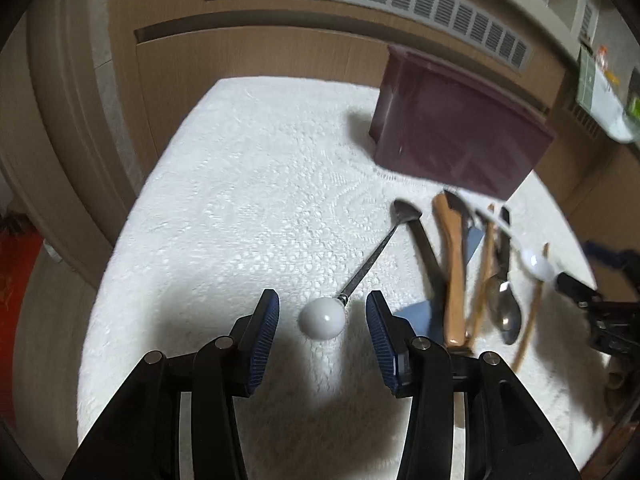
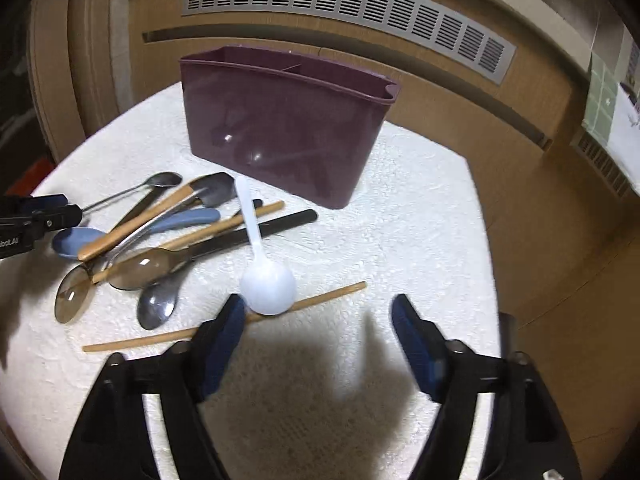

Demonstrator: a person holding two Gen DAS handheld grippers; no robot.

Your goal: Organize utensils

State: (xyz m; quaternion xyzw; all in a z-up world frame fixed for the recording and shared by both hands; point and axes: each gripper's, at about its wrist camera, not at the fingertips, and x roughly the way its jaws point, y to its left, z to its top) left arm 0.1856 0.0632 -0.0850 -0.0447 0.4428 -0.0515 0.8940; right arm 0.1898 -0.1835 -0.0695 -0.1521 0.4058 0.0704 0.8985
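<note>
Table under a white lace-textured cloth, wooden panelling and a grey slatted vent behind it.

Left wrist view, left to right: left gripper low over the cloth, its blue ribbed pads apart. Between the pads, touching neither, sits the round white knob end of a thin metal spoon; its shaft runs up and to the right to a small bowl lying on the cloth. Just right of that, the utensil pile: a black-handled piece, a blue plastic spoon partly under a light wooden handle, a chopstick, a clear-bowled spoon. Above the pile stands the dark purple plastic utensil caddy, upright and blurred. At the far right edge, part of the other gripper.

Right wrist view, left to right: tips of the left gripper at the left edge, beside the pile. The pile itself: steel spoons, blue spoon, wooden-handled tool, a black flat handle, chopsticks crossing. A white plastic scoop spoon lies with its bowl nearest the camera, resting across a single wooden chopstick that runs on a slant over the cloth. Right gripper hovers with fingers spread wide and nothing clamped; its left pad is just beside the scoop's bowl and over the chopstick, contact not clear. Caddy stands behind the pile, its inner divider visible, contents not discernible through the dark wall.
</note>
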